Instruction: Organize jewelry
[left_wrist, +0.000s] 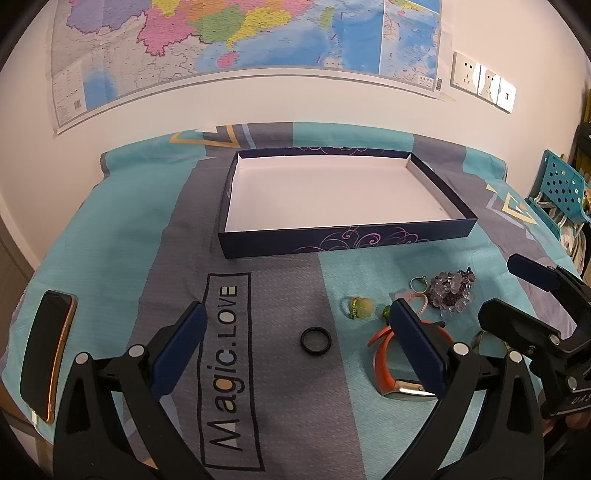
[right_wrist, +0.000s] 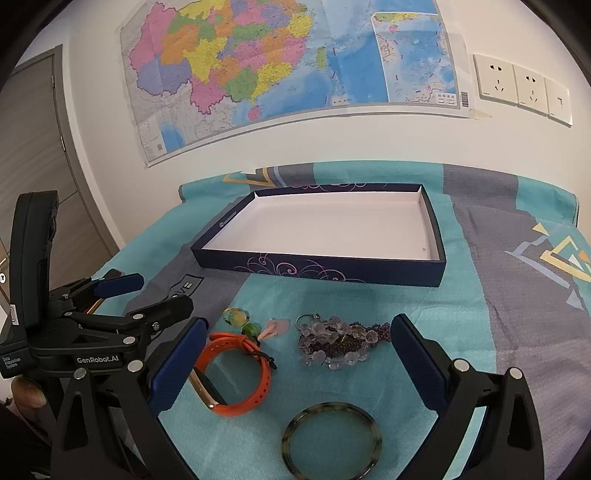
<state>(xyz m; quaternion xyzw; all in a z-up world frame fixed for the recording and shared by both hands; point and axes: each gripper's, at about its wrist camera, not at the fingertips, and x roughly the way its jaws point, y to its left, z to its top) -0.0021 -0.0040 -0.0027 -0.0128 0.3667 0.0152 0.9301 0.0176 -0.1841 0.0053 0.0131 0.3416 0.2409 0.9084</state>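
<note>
Several pieces of jewelry lie loose on the teal and grey patterned cloth covering the counter, all in front of the shallow dark-blue cardboard box with a white inside, which holds nothing yet. Both tools hang above the cloth with jaws spread wide and nothing between them: the left tool sits over the small black ring, and the right tool frames the heap of clear and dark purple beads. That bead bracelet looks limp and lumpy; it would likely sag and slip, so pinching across the thickest bunch seems safest. The orange rubbery watch strap with a metal case should be springy and grippy, best taken across the band. Nearest the right camera, the mottled tortoiseshell bangle appears rigid, smooth and probably slick, perhaps brittle if dropped; clamp one side of its rim. The yellow-green bead ornament, the small green bead, the pale pink trinket and the silver key ring are light and tiny, needing a fine pinch. A dark phone with a copper edge lies at the far left.
</note>
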